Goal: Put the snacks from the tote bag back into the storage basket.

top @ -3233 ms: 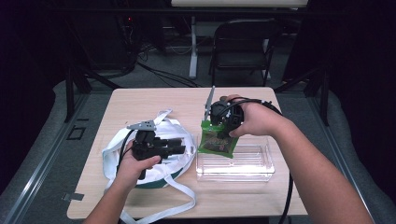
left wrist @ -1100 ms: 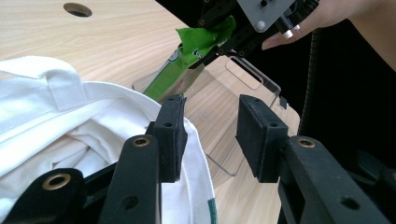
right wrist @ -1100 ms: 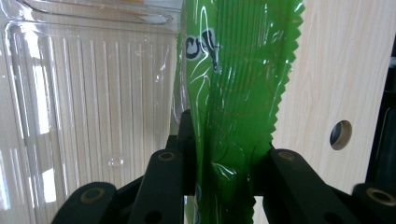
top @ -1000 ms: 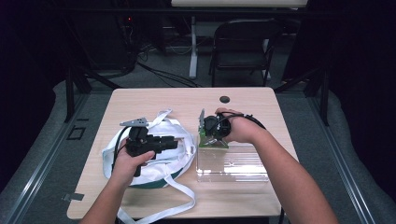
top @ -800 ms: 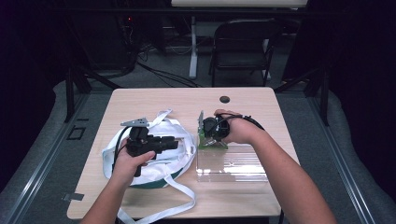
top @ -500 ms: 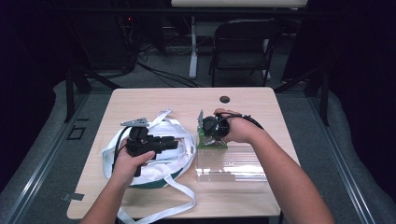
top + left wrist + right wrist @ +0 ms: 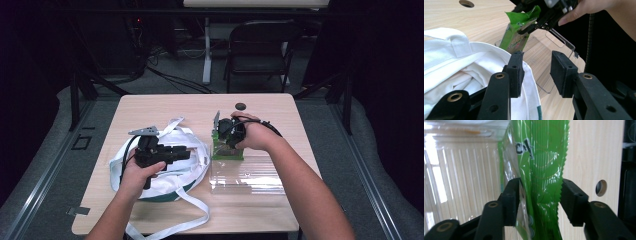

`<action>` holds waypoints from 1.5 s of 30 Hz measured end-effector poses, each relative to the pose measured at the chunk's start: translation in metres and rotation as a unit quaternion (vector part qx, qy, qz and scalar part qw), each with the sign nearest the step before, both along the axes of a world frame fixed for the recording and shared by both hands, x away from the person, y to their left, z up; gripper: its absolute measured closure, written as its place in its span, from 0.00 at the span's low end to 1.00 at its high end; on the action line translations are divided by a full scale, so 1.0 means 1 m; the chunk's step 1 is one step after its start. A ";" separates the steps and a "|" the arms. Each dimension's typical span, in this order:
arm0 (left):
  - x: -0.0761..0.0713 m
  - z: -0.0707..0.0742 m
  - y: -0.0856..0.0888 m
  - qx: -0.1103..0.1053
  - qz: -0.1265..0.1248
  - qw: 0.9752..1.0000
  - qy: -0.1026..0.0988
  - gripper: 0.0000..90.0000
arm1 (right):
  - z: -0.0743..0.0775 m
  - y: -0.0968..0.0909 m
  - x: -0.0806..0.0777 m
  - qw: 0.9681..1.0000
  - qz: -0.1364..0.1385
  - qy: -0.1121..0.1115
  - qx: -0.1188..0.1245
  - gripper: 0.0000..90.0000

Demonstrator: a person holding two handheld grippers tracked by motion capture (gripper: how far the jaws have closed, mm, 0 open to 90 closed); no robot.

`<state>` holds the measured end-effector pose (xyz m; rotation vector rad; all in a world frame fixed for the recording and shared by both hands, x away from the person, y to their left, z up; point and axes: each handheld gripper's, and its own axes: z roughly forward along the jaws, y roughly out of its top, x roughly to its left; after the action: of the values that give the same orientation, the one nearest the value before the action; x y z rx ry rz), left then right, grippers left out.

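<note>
- the right gripper has lowered the packet into the tray's far-left corner (placing looks nearly done)
- its jaws flank the packet widely; whether they grip it is unclear
- the left gripper hovers open over the cloth

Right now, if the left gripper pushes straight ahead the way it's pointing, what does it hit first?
Probably the clear plastic tray: the open left gripper points over the white cloth at its near wall. The green packet stands just off that line; depth is uncertain.
</note>
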<state>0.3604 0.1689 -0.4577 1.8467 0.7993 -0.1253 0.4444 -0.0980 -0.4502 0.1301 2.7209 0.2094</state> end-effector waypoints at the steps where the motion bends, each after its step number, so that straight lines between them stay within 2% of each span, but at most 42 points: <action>1: 0.000 0.000 0.000 0.000 0.000 1.000 0.000 0.69 | 0.000 0.000 0.000 1.000 0.000 0.000 0.000 0.56; 2: 0.000 0.000 0.000 0.000 0.000 1.000 -0.001 0.69 | 0.003 -0.002 0.001 1.000 -0.004 -0.003 0.007 0.54; 5: 0.000 0.000 0.000 0.000 0.000 1.000 -0.001 0.69 | 0.005 -0.003 0.002 1.000 -0.005 -0.008 0.001 0.54; 6: 0.000 0.000 0.000 0.000 0.000 1.000 -0.001 0.69 | 0.007 -0.004 0.003 1.000 -0.011 -0.017 0.006 0.54; 9: 0.000 0.000 0.000 0.000 0.000 1.000 -0.001 0.69 | 0.012 -0.005 0.004 1.000 -0.017 -0.022 0.012 0.54; 16: 0.000 0.001 0.000 0.000 0.001 1.000 -0.001 0.69 | 0.015 -0.004 0.001 1.000 -0.011 -0.018 0.012 0.54; 22: -0.001 0.001 0.000 0.000 0.001 1.000 0.000 0.69 | 0.012 -0.002 0.000 1.000 -0.011 -0.005 0.010 0.54; 45: 0.000 0.000 0.002 0.001 0.004 1.000 -0.001 0.69 | 0.017 -0.004 -0.003 1.000 -0.015 -0.007 0.017 0.53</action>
<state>0.3604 0.1712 -0.4578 1.8441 0.8064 -0.1175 0.4410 -0.1021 -0.4332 0.1783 2.7008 0.2484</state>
